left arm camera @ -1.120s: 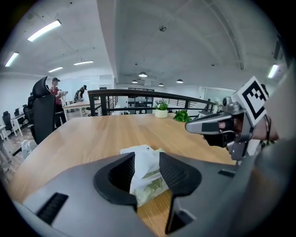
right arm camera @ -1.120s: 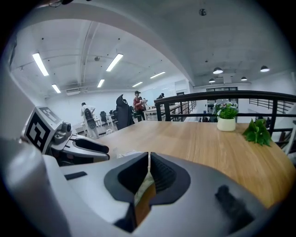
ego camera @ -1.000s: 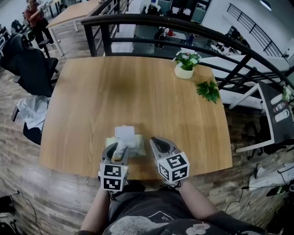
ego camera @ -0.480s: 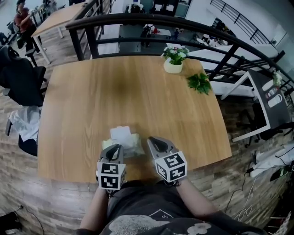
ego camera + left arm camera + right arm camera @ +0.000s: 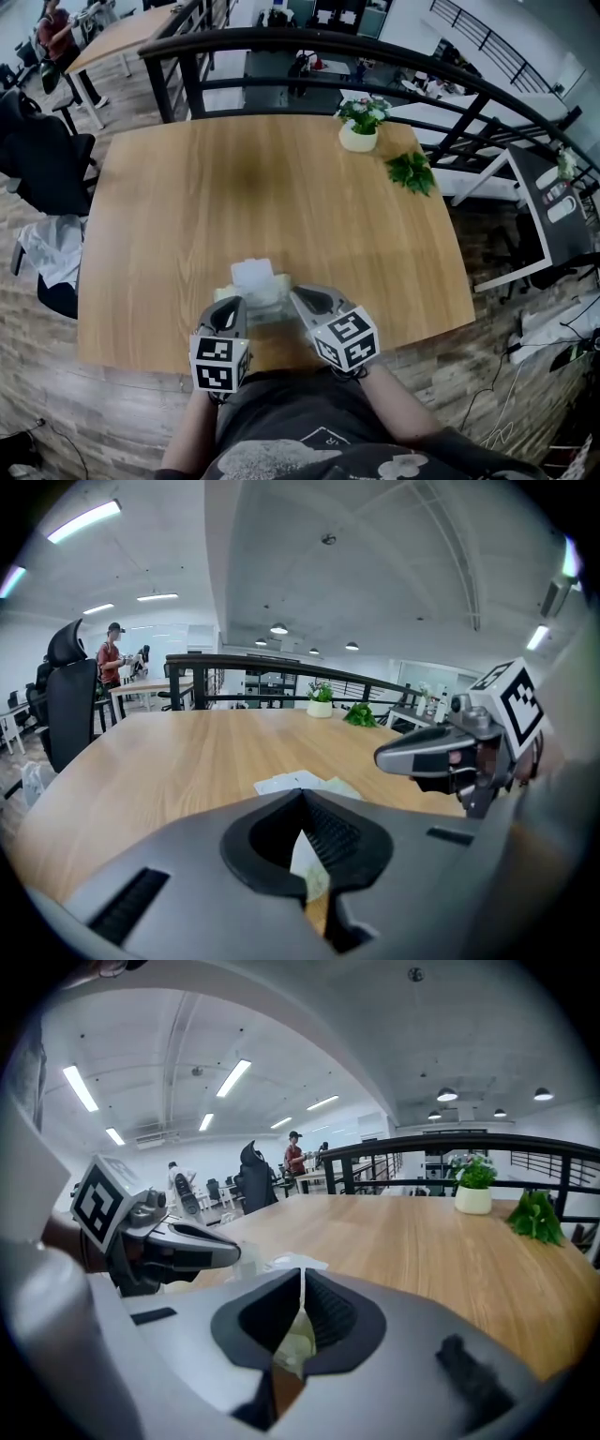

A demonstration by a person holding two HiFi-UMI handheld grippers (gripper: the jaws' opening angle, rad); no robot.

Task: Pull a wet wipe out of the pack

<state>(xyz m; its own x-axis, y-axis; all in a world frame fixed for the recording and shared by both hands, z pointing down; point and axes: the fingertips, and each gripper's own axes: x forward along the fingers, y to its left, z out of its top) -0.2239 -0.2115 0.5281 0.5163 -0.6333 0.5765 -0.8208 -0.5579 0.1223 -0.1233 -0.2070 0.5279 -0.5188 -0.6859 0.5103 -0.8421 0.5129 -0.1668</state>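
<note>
The wet wipe pack (image 5: 261, 293), pale green with a white flap (image 5: 253, 273) on top, lies near the table's front edge. My left gripper (image 5: 233, 302) is at its near left corner with its jaws closed together. In the left gripper view a pale sliver of the pack (image 5: 309, 869) sits between the pads of the left gripper (image 5: 302, 797). My right gripper (image 5: 296, 294) is shut, with its tips at the pack's right edge. In the right gripper view the right gripper (image 5: 302, 1274) shows only the pack (image 5: 292, 1262) beyond its tip; I see nothing held in it.
A white pot of flowers (image 5: 359, 136) and a leafy green sprig (image 5: 410, 172) stand at the wooden table's (image 5: 281, 197) far right. A black railing (image 5: 281, 42) runs behind it. A black chair (image 5: 42, 150) is at the left.
My left gripper's jaws have gone from wide open to closed at the pack's corner. The right gripper has shifted left toward the pack.
</note>
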